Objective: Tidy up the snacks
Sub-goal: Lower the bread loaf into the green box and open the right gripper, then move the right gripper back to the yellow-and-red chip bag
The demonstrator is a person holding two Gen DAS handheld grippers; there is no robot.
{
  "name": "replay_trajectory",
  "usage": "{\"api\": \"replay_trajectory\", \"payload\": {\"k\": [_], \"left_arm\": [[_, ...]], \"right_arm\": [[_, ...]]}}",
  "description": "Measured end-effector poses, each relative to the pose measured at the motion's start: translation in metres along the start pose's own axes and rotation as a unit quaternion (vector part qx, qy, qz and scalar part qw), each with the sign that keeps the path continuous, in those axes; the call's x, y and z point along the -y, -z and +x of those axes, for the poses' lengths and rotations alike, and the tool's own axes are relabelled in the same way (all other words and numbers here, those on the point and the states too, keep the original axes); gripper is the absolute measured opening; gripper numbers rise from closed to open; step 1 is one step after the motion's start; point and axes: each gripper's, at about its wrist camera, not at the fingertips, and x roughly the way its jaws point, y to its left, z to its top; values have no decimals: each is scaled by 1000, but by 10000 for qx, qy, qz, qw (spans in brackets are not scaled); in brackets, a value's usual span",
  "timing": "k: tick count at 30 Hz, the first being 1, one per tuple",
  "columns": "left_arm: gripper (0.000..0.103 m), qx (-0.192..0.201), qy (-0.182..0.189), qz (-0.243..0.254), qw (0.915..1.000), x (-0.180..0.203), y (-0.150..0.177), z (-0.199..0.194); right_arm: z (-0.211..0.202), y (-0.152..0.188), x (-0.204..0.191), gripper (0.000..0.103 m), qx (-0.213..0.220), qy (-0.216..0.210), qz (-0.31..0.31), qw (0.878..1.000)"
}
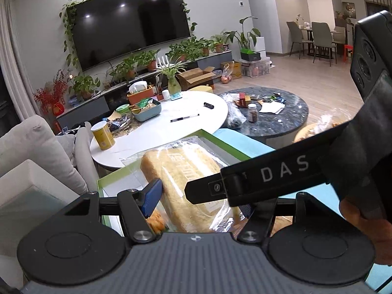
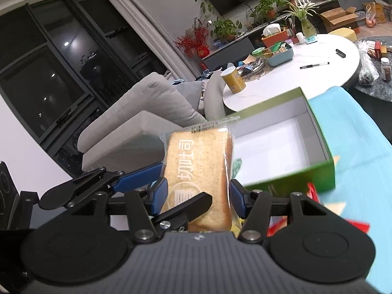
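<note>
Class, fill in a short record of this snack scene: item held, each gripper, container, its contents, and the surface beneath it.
Item held: toast in a clear packet
Right gripper: jaws shut on toast
Left gripper: jaws appear shut on it too
Container: green box, open
Contents: none seen; visible white inside bare
Under box: blue cloth

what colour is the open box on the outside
Green outside, white inside; the box shows best in the right wrist view.
</note>
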Motion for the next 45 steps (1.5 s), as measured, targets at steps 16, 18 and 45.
{"api": "replay_trajectory", "payload": {"k": [16,18,45], "left_arm": [[61,-452,-113,-219,9987,-42,7,69],[61,-571,-146,-254,9979,-43,12,74],[77,-189,-538,-738,9956,-46,39,-16]], "right_arm": [[68,-19,26,83,-323,47,132,9994],[74,-18,30,83,-323,137,127,9993],[-1,12,-10,83,60,293,-356,9989]]}}
